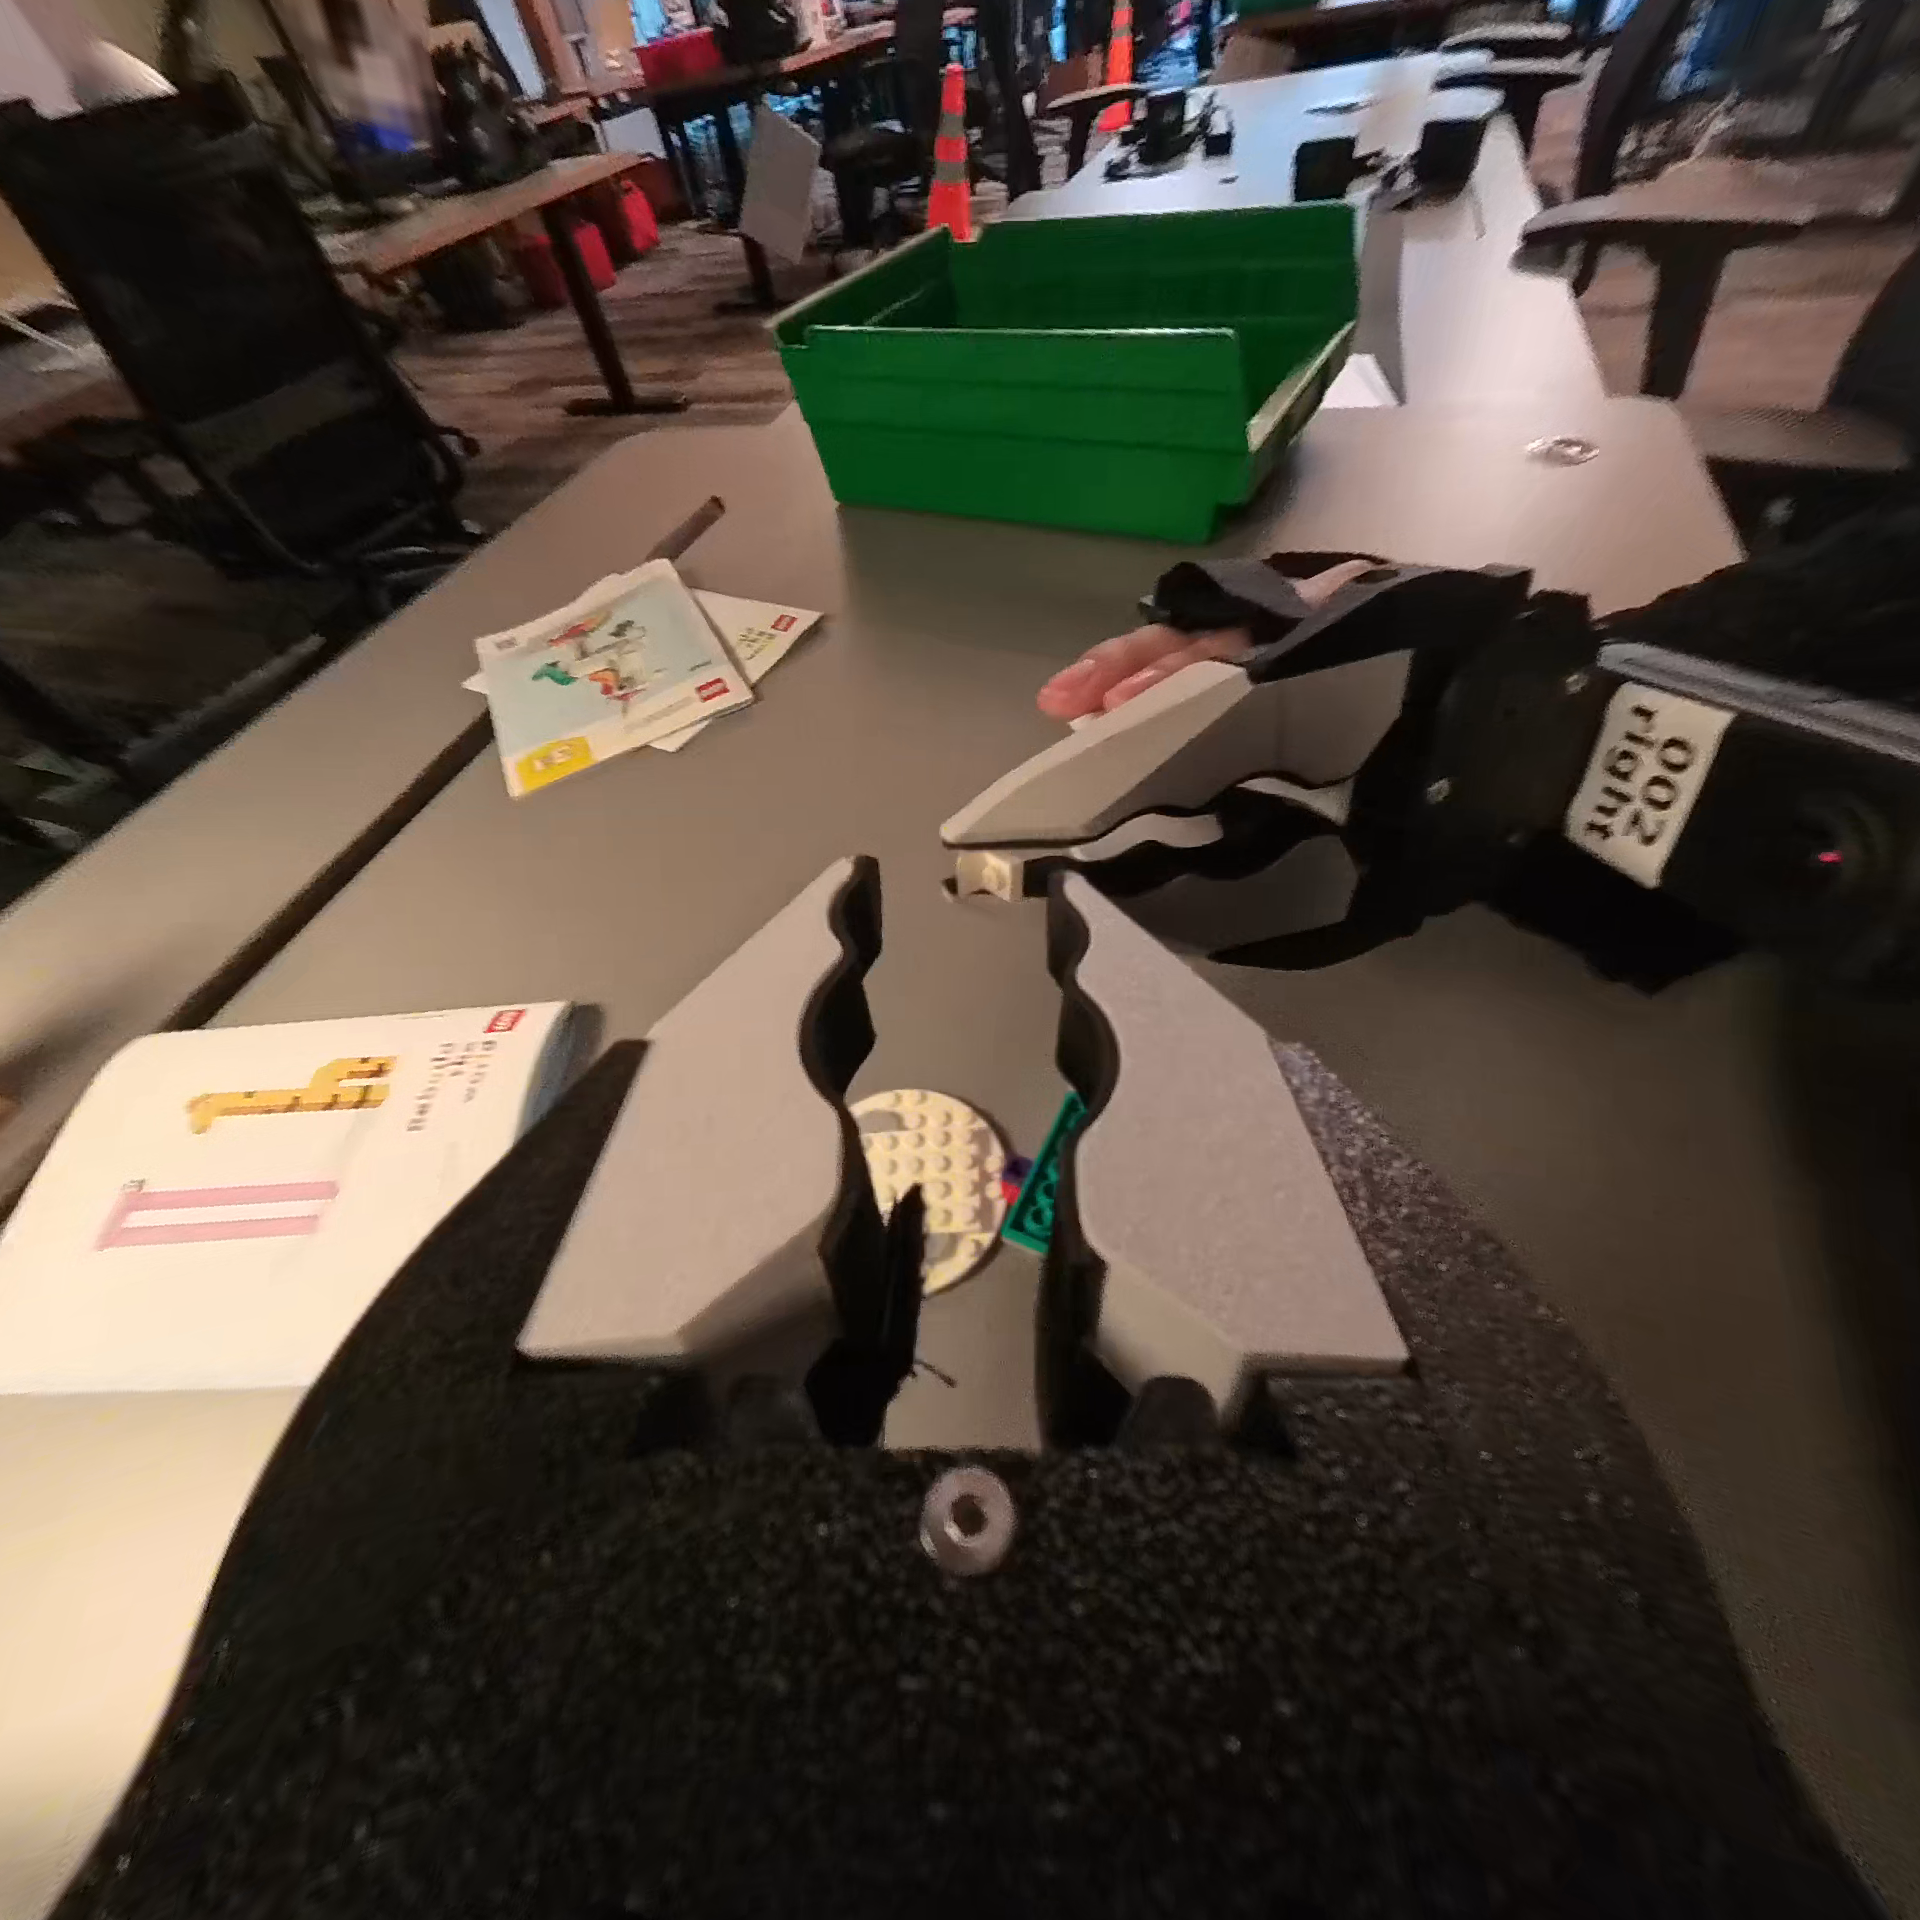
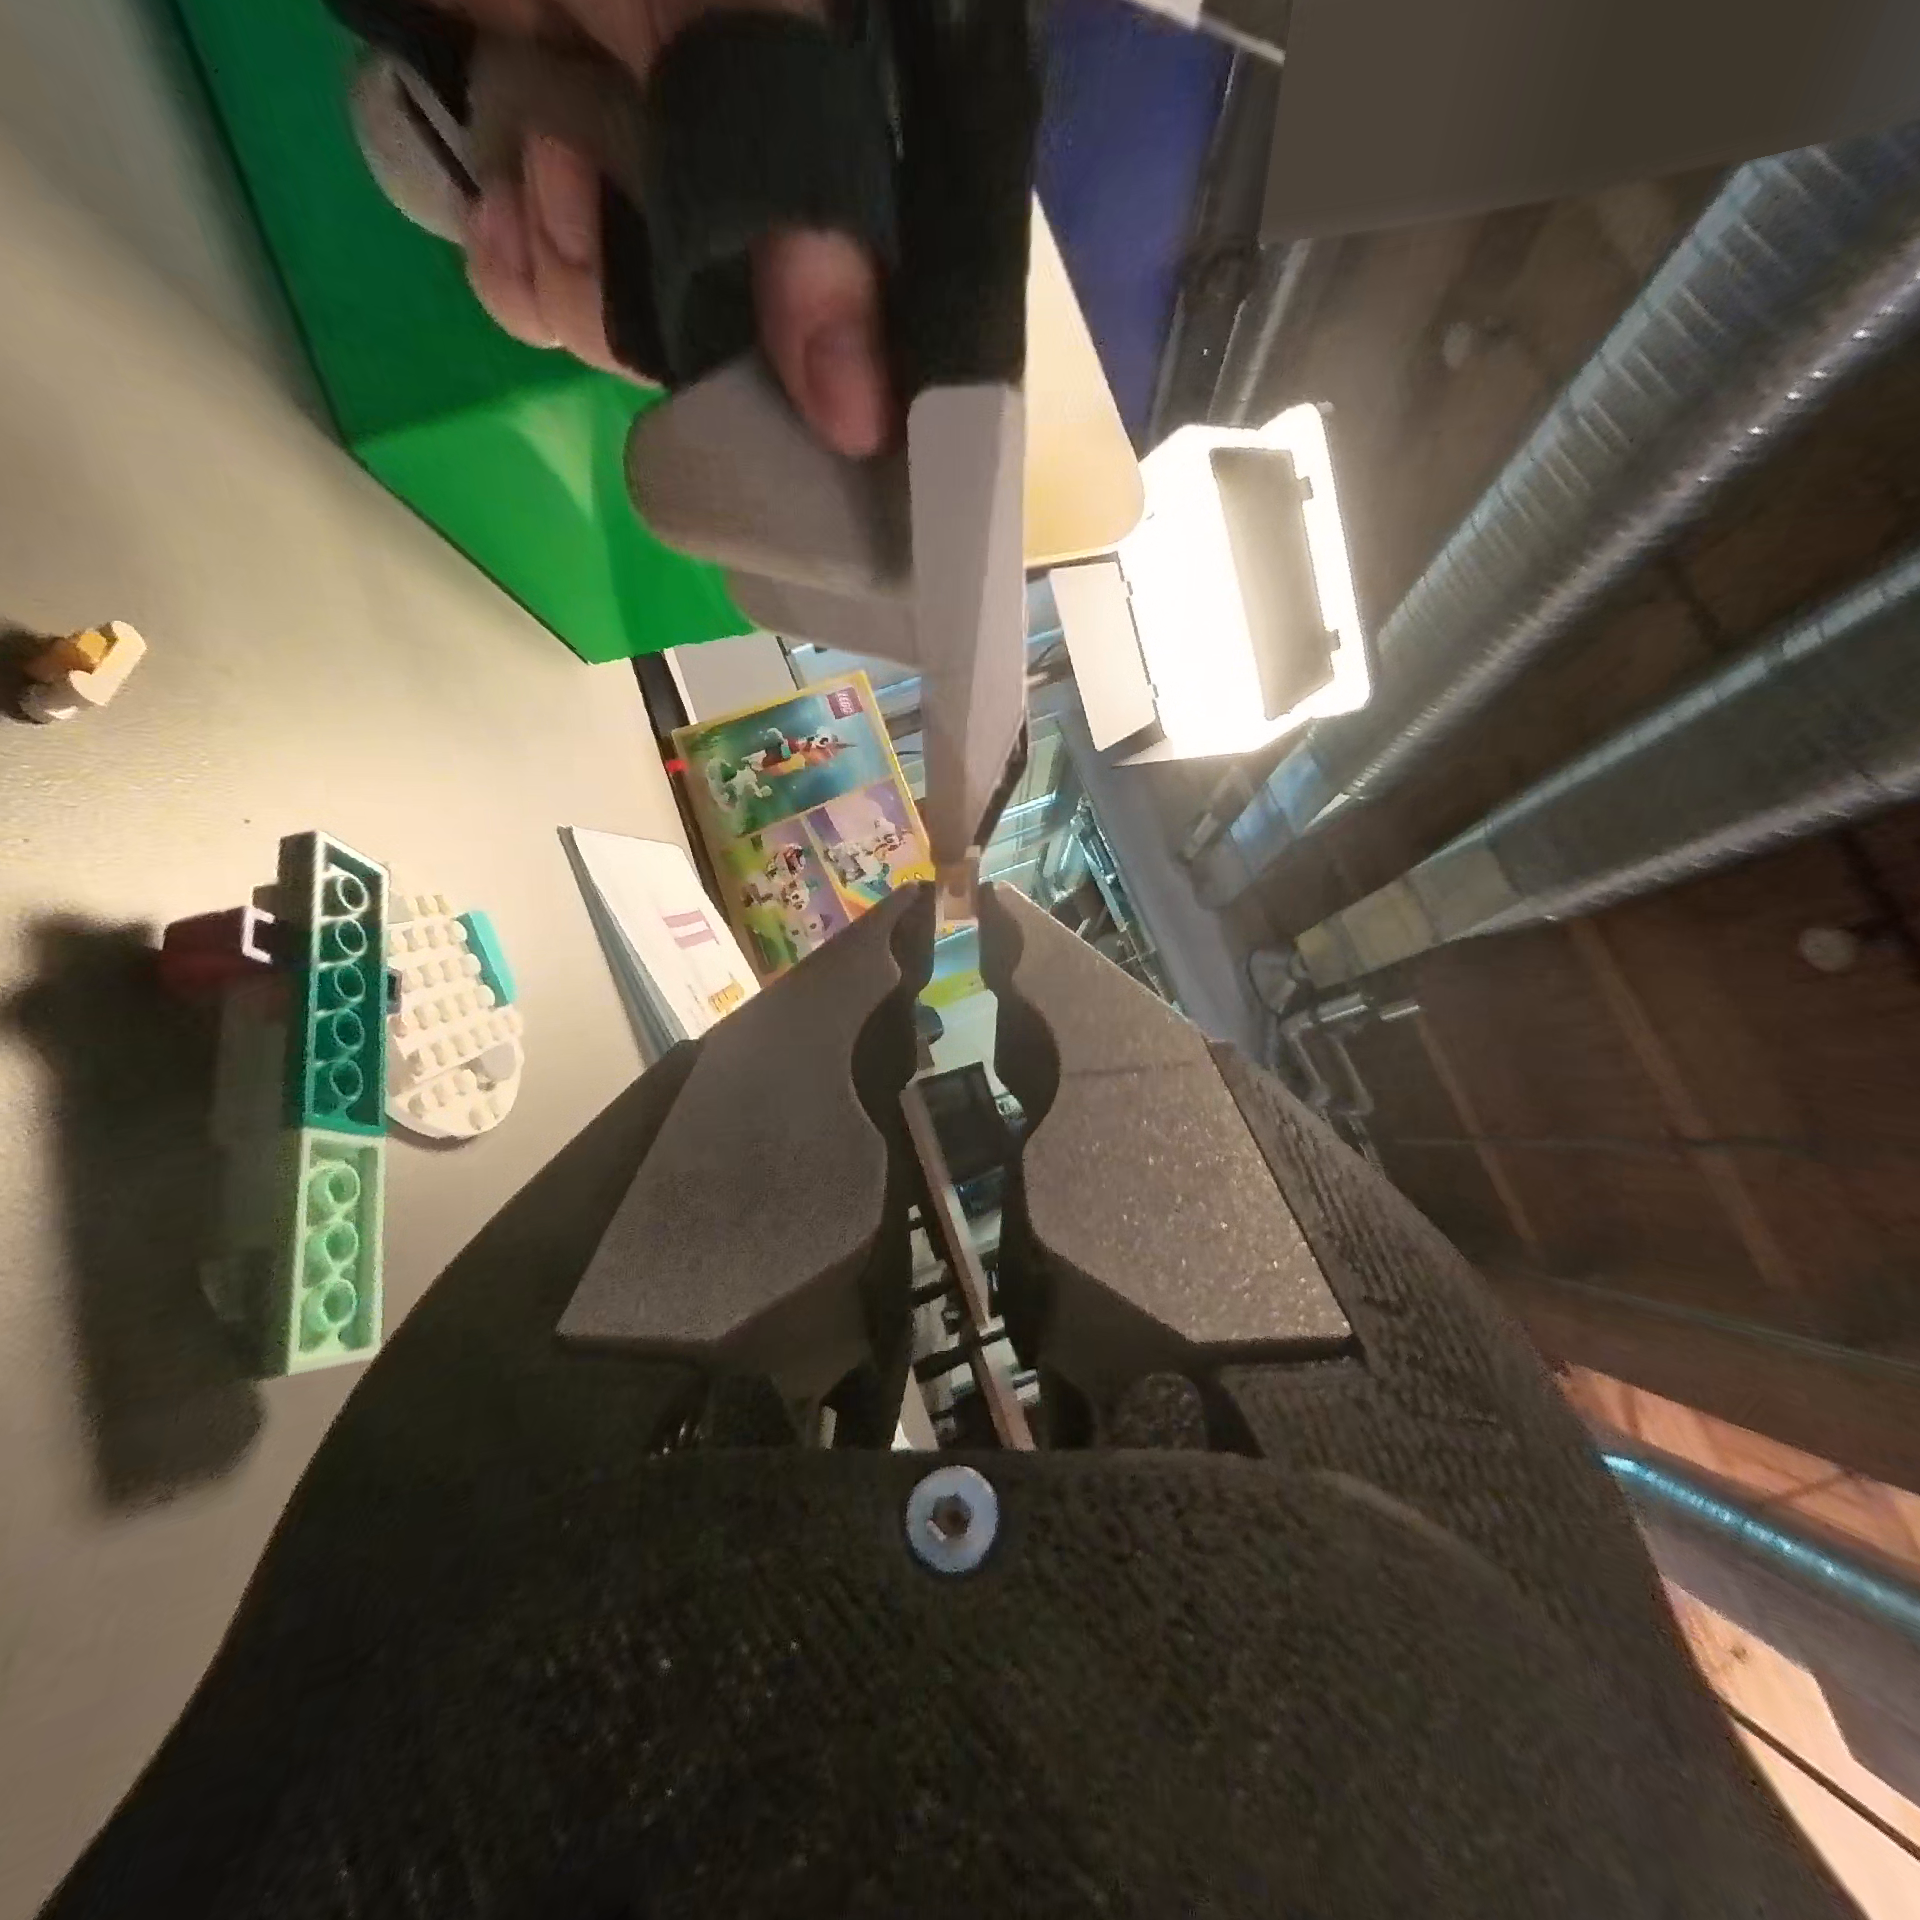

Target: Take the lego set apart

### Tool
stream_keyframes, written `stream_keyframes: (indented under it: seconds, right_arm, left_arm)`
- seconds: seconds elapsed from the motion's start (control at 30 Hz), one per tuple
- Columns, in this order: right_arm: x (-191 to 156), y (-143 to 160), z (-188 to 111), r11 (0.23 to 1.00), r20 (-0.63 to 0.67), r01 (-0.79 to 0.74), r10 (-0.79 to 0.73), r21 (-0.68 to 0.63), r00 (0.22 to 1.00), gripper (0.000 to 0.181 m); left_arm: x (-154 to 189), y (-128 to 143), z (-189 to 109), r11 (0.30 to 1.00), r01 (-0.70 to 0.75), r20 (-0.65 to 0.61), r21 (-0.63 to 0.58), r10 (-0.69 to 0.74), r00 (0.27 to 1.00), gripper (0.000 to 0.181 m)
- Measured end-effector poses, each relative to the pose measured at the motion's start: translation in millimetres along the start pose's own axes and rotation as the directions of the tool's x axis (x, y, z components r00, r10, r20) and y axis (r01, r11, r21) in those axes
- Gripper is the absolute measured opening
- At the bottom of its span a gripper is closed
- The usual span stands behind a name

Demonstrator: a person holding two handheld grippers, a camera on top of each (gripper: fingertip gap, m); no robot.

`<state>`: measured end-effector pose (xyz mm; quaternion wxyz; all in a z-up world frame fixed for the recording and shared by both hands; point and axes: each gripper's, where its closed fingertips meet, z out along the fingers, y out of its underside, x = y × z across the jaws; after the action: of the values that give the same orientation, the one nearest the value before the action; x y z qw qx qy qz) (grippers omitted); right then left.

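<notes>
My right gripper [image 1: 956, 860] reaches in from the right and is shut on a small white lego piece [image 1: 995, 876], held above the table. The right wrist view shows the same piece [image 2: 956, 885] pinched at my right gripper [image 2: 951, 906]. My left gripper [image 1: 961, 878] is open and empty. Its right fingertip [image 1: 1062, 894] is beside the white piece. The rest of the lego set [image 2: 343, 1039] lies on the table: dark and light green bricks, a round white plate [image 2: 457, 1029], and teal and dark red bits. The plate [image 1: 930, 1174] shows below my left fingers.
A green bin [image 1: 1060, 384] stands at the far side of the grey table [image 1: 1455, 1091]. Instruction booklets [image 1: 613, 675] lie left of centre and a white booklet [image 1: 239, 1174] at near left. A lego box [image 2: 800, 800] and a small tan piece [image 2: 78, 665] lie nearby. Chairs stand beyond the table's left edge. Only a small space, under 4 cm, lies between the two pairs of fingers. From either gripper's tips it is about 11 cm to the plate [image 1: 930, 1174]. It is also in sight in the right wrist view [image 2: 410, 1006].
</notes>
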<state>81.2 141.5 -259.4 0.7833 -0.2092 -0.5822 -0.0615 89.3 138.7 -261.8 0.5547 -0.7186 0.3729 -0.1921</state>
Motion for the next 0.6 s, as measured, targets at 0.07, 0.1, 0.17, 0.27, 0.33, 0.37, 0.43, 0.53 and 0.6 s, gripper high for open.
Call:
stream_keyframes:
  seconds: [0.07, 0.1, 0.17, 0.27, 0.33, 0.37, 0.43, 0.53, 0.6]
  right_arm:
    - [-0.7, 2.0, 1.0, 1.000, -0.002, 0.005, -0.005, -0.011, 1.000, 0.006]
    - [-1.1, 3.1, 1.6, 1.000, -0.001, 0.007, -0.007, -0.017, 1.000, 0.006]
    - [-2.3, 5.1, 2.5, 0.999, -0.001, 0.018, -0.018, -0.031, 1.000, 0.006]
    - [-4.1, 7.8, 3.7, 0.997, 0.001, 0.048, -0.048, -0.053, 0.999, 0.006]
    - [-5.5, 9.9, 3.7, 0.996, 0.005, 0.066, -0.066, -0.063, 0.998, 0.006]
    - [-4.8, 10.7, 3.7, 0.995, 0.002, 0.073, -0.073, -0.067, 0.997, 0.006]
    - [-3.0, 11.9, 4.0, 0.993, -0.003, 0.090, -0.090, -0.075, 0.996, 0.005]
    - [0.6, 15.1, 5.5, 0.984, -0.025, 0.142, -0.146, -0.112, 0.989, 0.006]
    - [2.1, 16.5, 5.7, 0.978, -0.036, 0.165, -0.171, -0.128, 0.985, 0.006]
  left_arm:
    - [-5.7, -2.1, -0.9, 0.998, -0.057, 0.071, 0.011, 0.056, 0.996, 0.025]
    - [-6.4, -2.0, -1.3, 0.997, -0.080, 0.090, 0.007, 0.079, 0.993, 0.025]
    - [-4.8, 1.2, 0.6, 0.996, -0.090, 0.097, -0.013, 0.090, 0.991, 0.018]
    - [-2.2, 6.8, 5.1, 0.997, -0.074, 0.094, -0.033, 0.076, 0.993, 0.012]
    - [-3.5, 8.3, 6.7, 0.997, -0.064, 0.101, -0.039, 0.068, 0.993, 0.010]
    - [-3.7, 7.6, 7.3, 0.998, -0.055, 0.103, -0.033, 0.058, 0.993, 0.010]
    - [-4.1, 6.2, 7.7, 0.998, -0.065, 0.107, -0.025, 0.067, 0.992, 0.009]
    - [-5.7, 3.6, 9.3, 0.996, -0.084, 0.135, -0.008, 0.084, 0.987, 0.004]
    - [-5.7, 2.7, 10.6, 0.997, -0.078, 0.139, 0.005, 0.077, 0.987, 0.004]
